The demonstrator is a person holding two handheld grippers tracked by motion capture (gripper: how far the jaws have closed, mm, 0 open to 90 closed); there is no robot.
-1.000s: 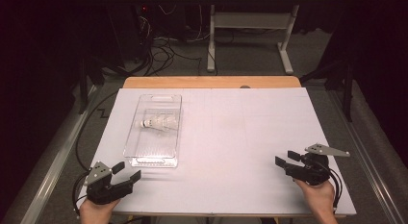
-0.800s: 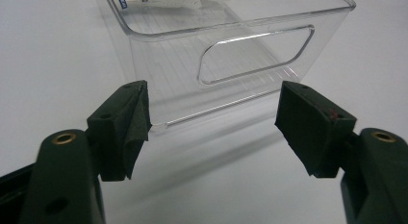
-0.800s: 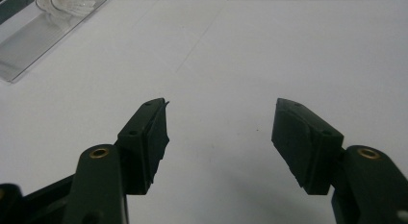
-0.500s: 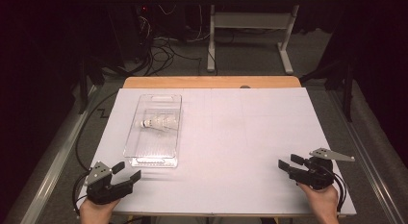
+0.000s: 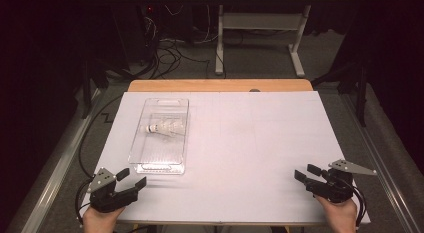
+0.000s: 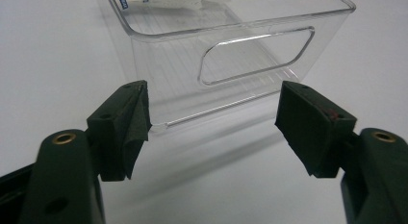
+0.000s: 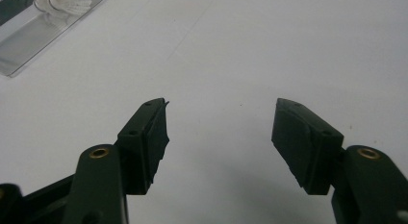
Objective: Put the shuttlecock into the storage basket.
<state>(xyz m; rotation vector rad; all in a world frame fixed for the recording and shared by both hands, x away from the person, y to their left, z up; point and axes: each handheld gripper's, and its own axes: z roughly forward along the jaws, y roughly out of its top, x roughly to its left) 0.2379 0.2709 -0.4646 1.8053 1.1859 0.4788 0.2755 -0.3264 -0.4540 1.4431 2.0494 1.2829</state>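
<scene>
clear bin (image 5: 161,163) holding shuttlecock (image 5: 164,128) on white table (image 5: 250,143), left hand-held gripper (image 5: 131,179) gaping empty near it, right hand-held gripper (image 5: 306,173) likewise

Shuttlecock (image 5: 164,128) inside bin (image 5: 142,153) — bin on table's (image 5: 250,143) left half, just beyond left tool (image 5: 132,179); right tool (image 5: 307,173) well apart.

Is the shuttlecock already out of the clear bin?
No, the shuttlecock lies inside the clear bin on the table, apart from both grippers.

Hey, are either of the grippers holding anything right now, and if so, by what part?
Nothing is held. The left gripper is open just short of the clear bin; the right gripper is open over bare table.
</scene>
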